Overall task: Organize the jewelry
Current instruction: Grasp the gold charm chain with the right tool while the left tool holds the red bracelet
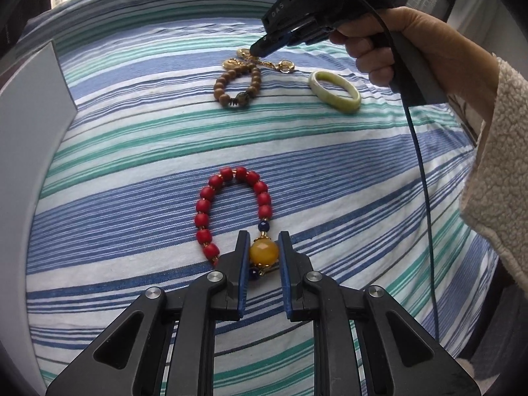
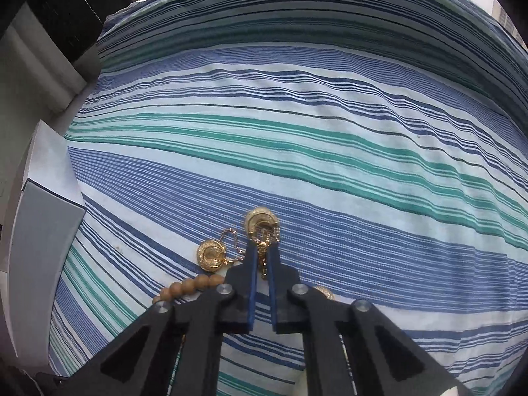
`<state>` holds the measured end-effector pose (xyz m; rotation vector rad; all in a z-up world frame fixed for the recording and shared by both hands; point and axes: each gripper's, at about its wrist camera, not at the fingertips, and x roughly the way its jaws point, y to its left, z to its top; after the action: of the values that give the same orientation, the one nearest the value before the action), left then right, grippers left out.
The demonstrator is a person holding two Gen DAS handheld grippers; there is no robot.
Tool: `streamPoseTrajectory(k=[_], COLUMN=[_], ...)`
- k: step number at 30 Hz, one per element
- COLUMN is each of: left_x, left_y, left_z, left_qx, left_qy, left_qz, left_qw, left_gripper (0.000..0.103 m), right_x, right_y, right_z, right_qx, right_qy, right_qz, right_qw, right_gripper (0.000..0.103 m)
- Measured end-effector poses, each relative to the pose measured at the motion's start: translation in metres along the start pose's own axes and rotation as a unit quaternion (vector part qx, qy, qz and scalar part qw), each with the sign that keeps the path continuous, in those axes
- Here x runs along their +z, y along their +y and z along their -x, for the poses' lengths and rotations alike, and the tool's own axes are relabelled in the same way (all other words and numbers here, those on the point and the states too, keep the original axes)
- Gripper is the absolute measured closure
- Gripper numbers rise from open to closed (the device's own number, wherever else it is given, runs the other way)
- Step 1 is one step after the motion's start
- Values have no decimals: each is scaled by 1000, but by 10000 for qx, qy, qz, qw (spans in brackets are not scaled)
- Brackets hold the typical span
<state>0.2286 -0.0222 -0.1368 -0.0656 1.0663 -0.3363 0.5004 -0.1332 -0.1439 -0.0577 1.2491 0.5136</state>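
Low in the left wrist view, left gripper [image 1: 263, 242] is clamped on the big amber bead [image 1: 264, 252] of the red bead bracelet [image 1: 231, 212], which lies on the striped cloth [image 1: 132, 171] at lower centre. Upper centre of the same view: right gripper [image 1: 255, 49], held by a hand [image 1: 389, 46] in a fleecy cream sleeve [image 1: 495, 165], tips down on the gold chain bracelet [image 1: 260, 62]. Right wrist view, lower centre: right gripper's pads [image 2: 252, 270] pressed together on the gold chain just below one gold disc charm [image 2: 260, 222]; second disc charm [image 2: 211, 254] sits just left. Wooden bead bracelet [image 1: 236, 84] touches the chain. Pale green bangle [image 1: 335, 90] lies near, to the right. White box [image 1: 29, 105] at left edge.
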Motion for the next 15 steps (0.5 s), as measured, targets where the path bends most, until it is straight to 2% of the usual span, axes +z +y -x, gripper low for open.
streamPoseTrajectory(k=[6, 10, 15], left_x=[4, 6, 3], left_y=[4, 4, 9], left_z=[32, 62, 97], left_qx=[-437, -706, -1031], left_qy=[-255, -457, -603], left_qz=[347, 660, 1215], left_qw=[9981, 9943, 9854], left_gripper=[88, 88, 88], right_x=[-23, -44, -76], right_y=[-16, -9, 10], right_z=[79, 135, 193], right_qx=[679, 883, 1111], right_qy=[-738, -1153, -1533], right_qz=[-475, -356, -173], right_qw=[9938, 9888, 9818], right_gripper=[97, 97, 97])
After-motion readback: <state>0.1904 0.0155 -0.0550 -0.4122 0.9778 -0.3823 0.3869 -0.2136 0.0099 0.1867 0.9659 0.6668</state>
